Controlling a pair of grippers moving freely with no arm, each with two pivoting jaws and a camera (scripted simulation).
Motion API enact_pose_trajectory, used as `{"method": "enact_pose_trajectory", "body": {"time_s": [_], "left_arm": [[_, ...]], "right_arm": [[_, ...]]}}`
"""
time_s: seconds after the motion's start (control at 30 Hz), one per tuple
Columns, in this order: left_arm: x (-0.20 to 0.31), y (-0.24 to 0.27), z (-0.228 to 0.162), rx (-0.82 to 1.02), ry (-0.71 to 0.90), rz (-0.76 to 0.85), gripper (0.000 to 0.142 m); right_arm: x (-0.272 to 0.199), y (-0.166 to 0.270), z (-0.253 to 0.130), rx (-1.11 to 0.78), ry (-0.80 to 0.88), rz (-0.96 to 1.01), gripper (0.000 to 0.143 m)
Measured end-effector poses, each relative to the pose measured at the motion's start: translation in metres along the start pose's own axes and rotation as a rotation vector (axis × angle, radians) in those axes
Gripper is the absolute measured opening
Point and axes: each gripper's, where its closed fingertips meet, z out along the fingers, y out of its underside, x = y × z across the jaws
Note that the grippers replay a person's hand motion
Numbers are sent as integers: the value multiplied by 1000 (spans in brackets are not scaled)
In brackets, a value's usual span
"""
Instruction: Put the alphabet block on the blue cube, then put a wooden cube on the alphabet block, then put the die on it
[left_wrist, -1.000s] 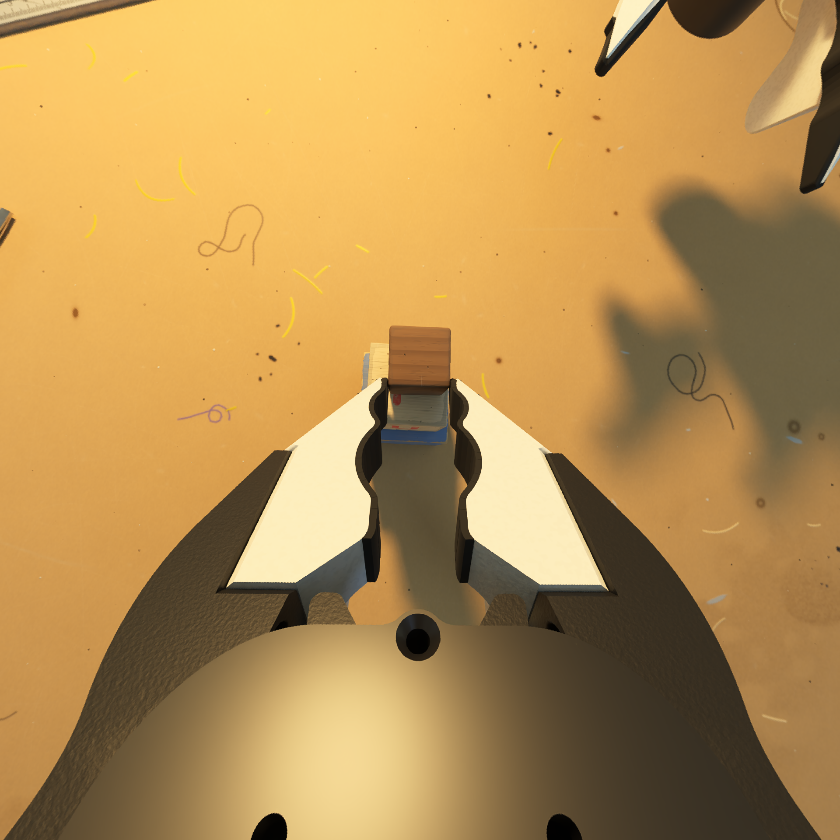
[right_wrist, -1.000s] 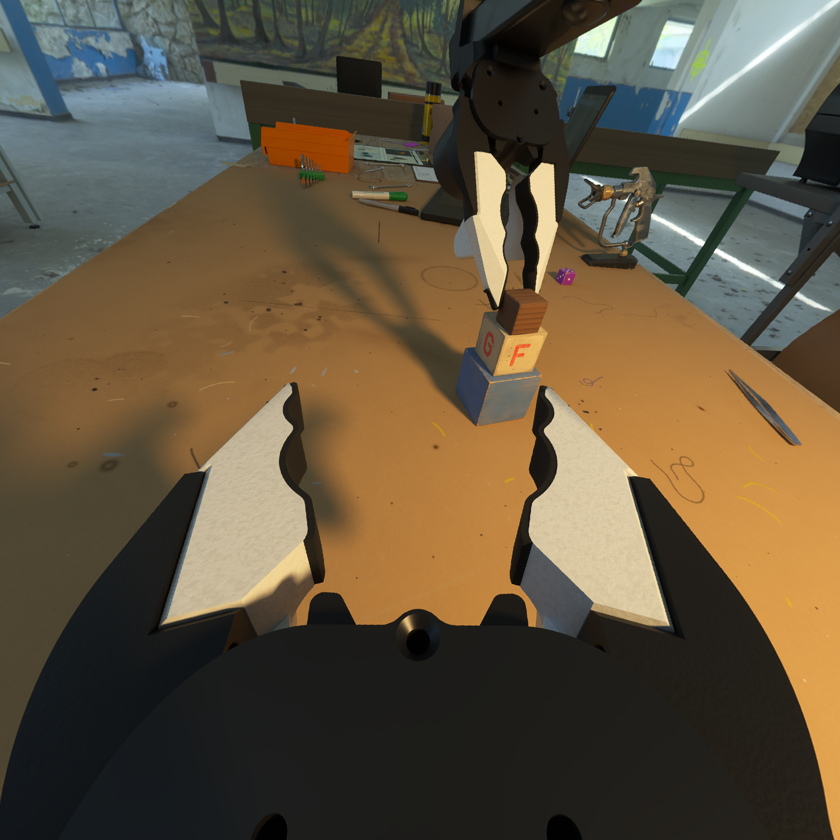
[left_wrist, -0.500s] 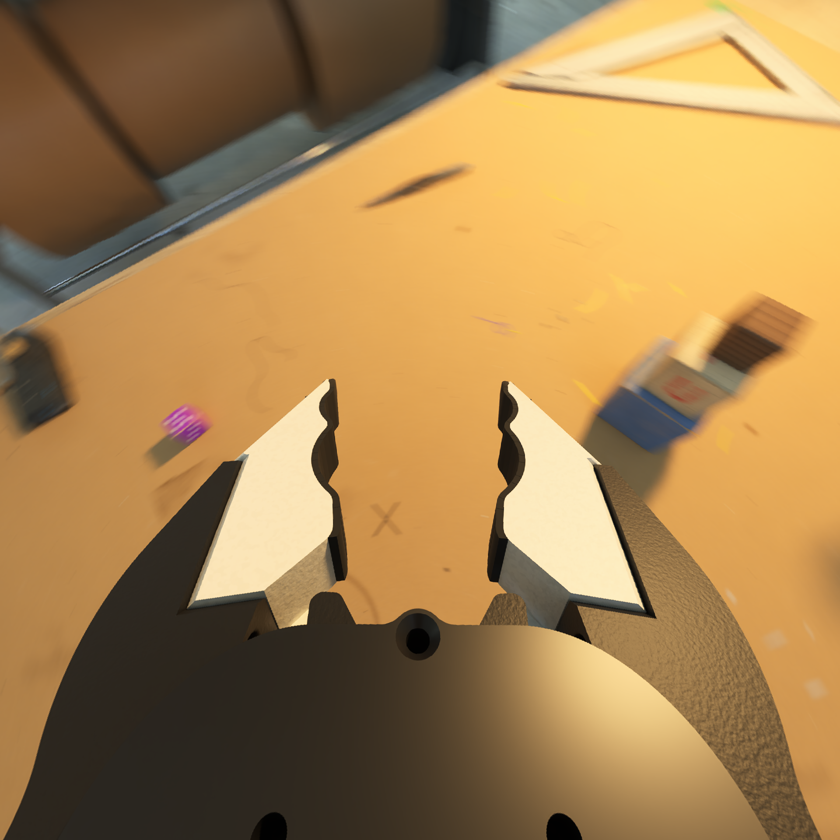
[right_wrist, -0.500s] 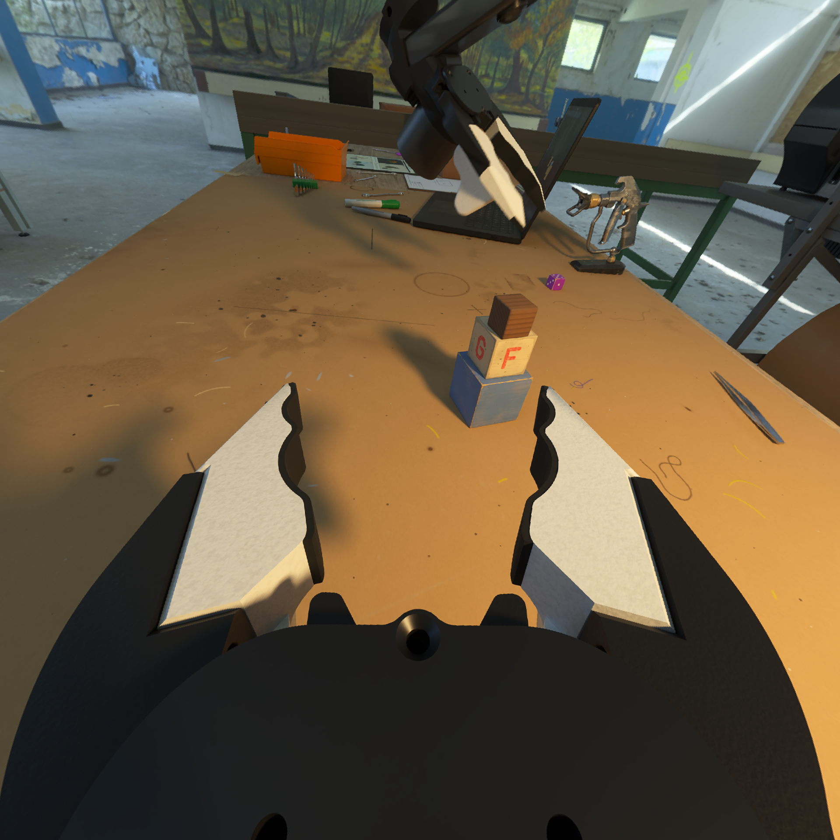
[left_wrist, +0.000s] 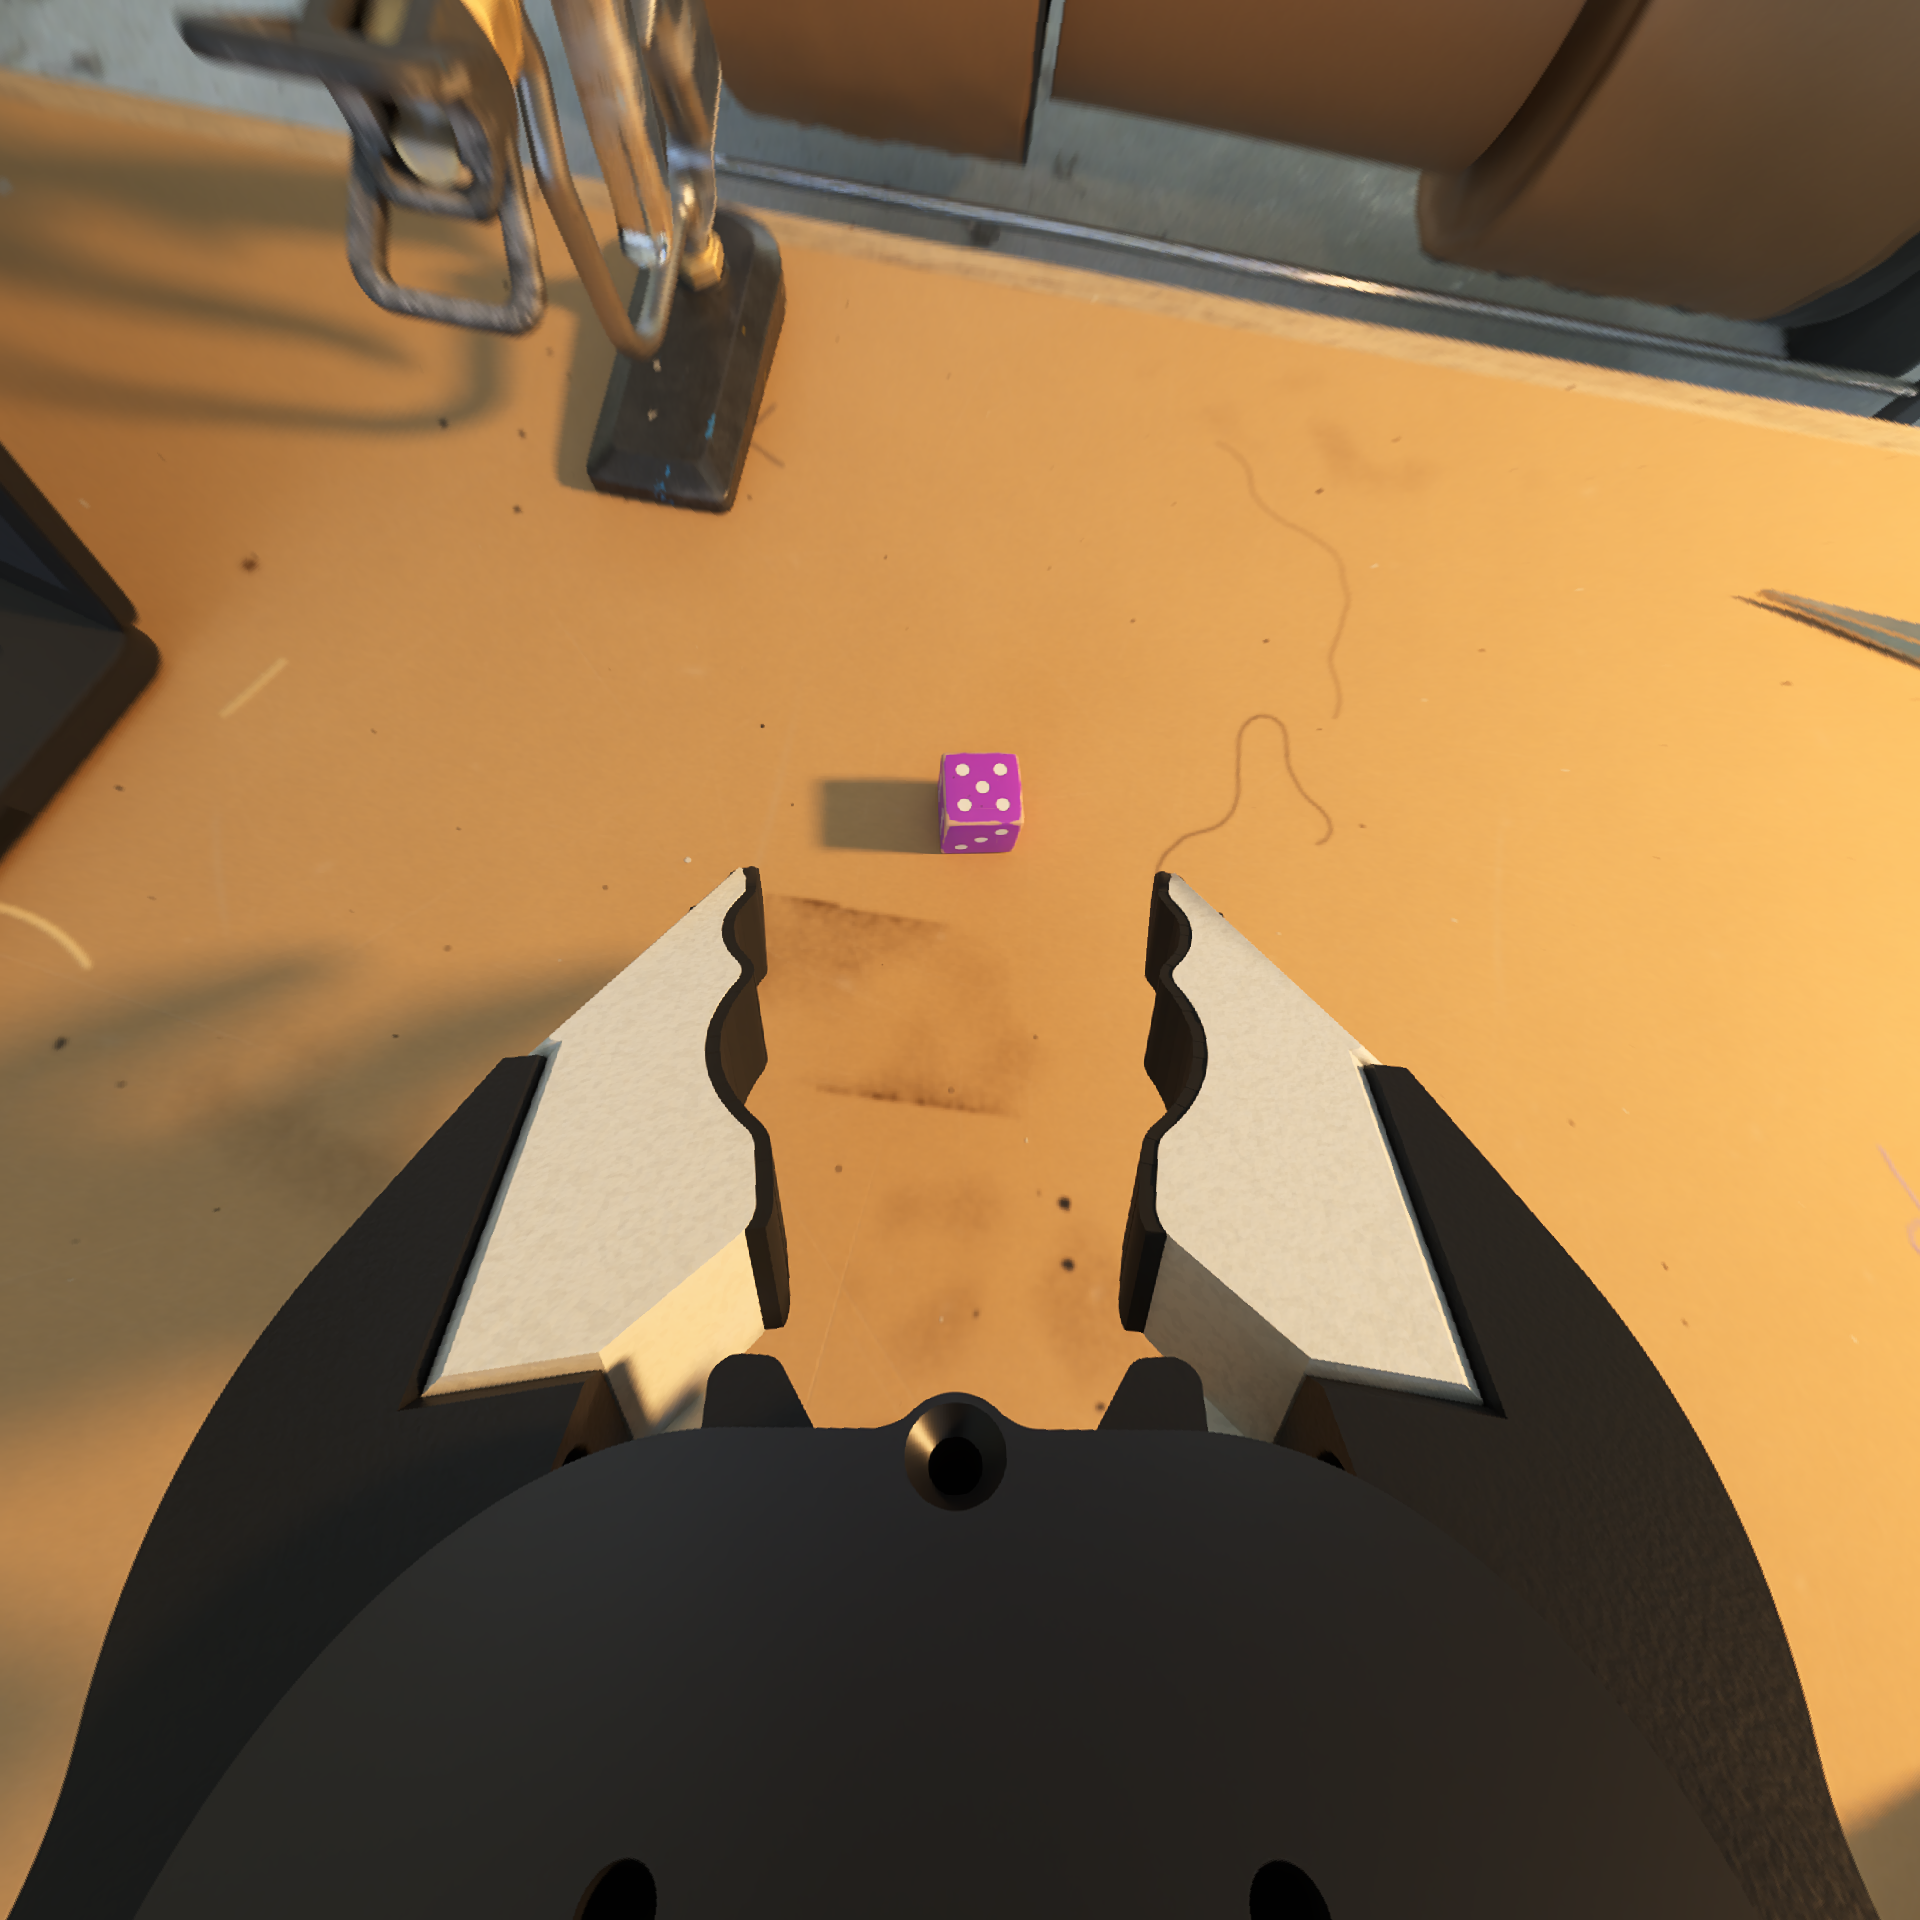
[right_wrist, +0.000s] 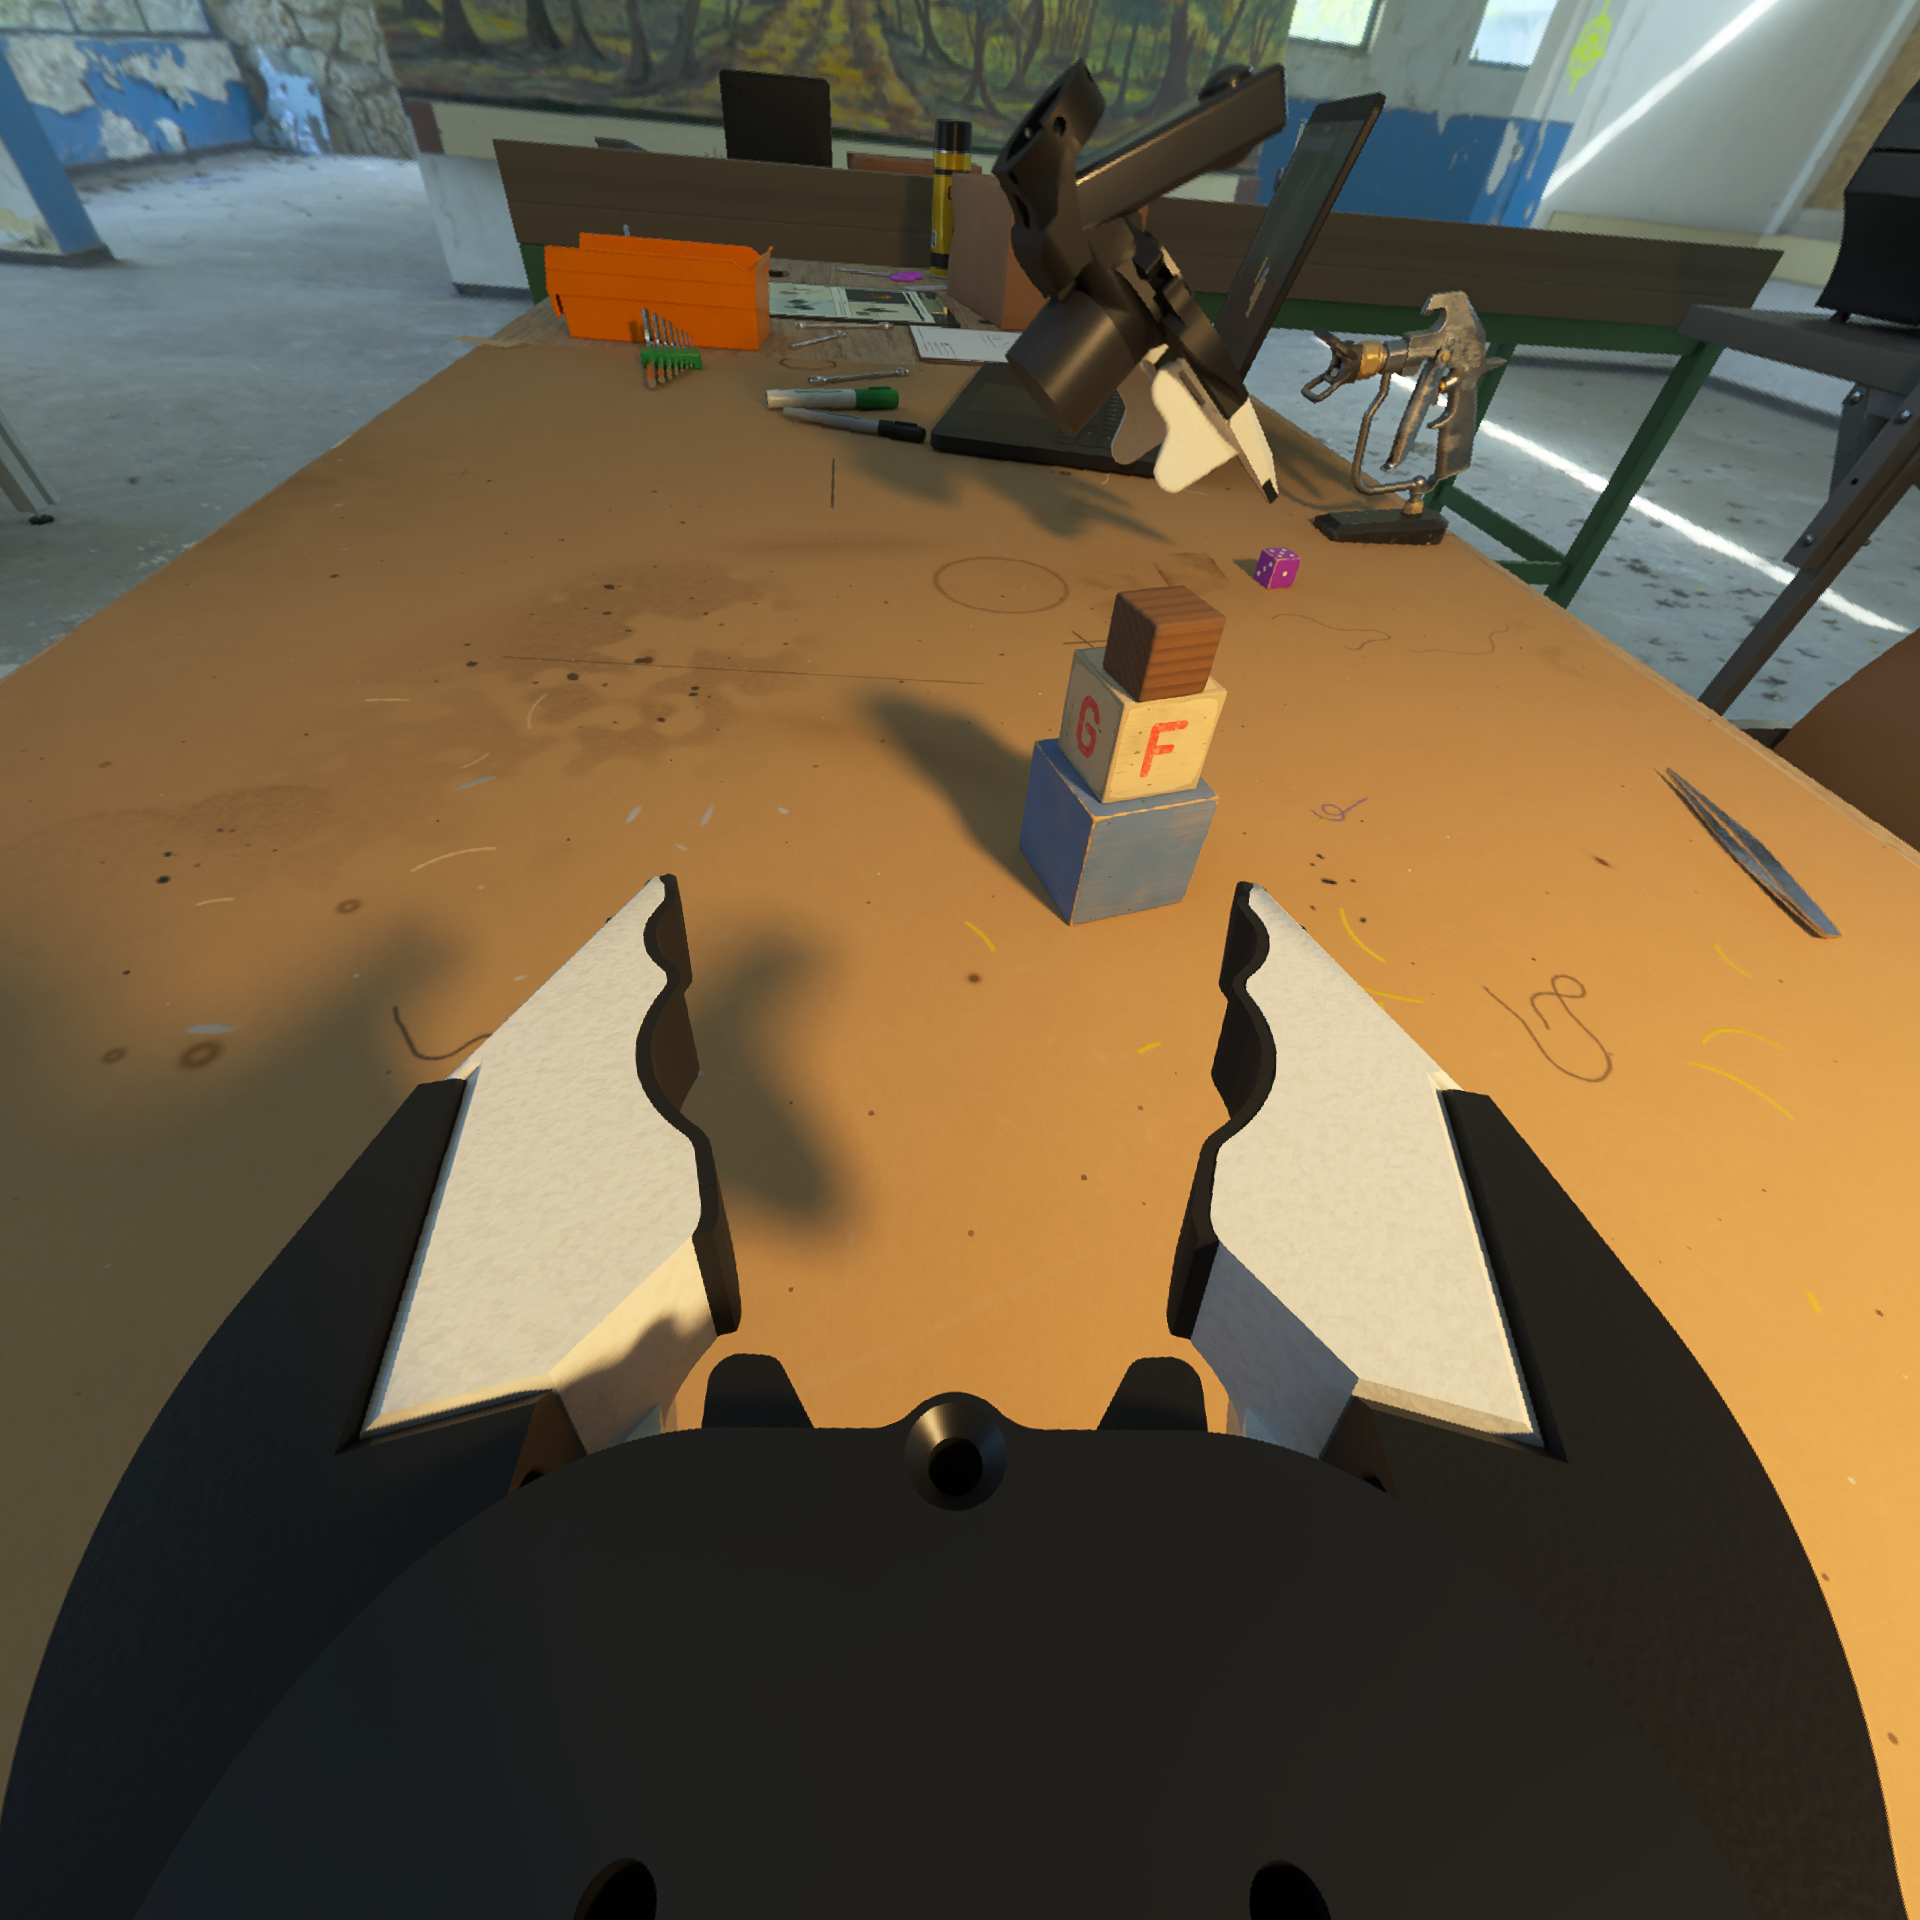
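Die (left_wrist: 980, 801) is seen on the table (left_wrist: 1455, 935), purple with white pips, at 12 o'clock just beyond the left gripper (left_wrist: 954, 878), untouched. Left gripper jaws are spread, nothing held. At 11 o'clock a metal spray gun (left_wrist: 582, 208) is stood on its dark base. In the right wrist view, the wooden cube (right_wrist: 1164, 642) is stacked on the alphabet block (right_wrist: 1141, 740), itself on the blue cube (right_wrist: 1117, 854), at 12–1 o'clock of the right gripper (right_wrist: 954, 883). Right gripper jaws are spread, empty.
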Motion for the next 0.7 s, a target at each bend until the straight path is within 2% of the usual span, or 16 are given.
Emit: {"method": "enact_pose_trajectory", "body": {"time_s": [0.17, 0.37, 0.57, 0.67, 0.7], "left_arm": [[1, 5, 26, -60, -17, -51, 74], [1, 6, 42, -77, -59, -54, 67], [3, 14, 56, -122, -71, -70, 66], [2, 18, 61, -145, -79, -64, 60], [3, 18, 61, -145, -78, -54, 54]], "right_arm": [[3, 2, -2, -4, 6, 7, 103], [5, 4, -5, -1, 9, 20, 103], [8, 3, -10, 6, 20, 21, 103], [8, 2, -11, 11, 22, 25, 103], [8, 2, -11, 12, 24, 25, 103]]}}
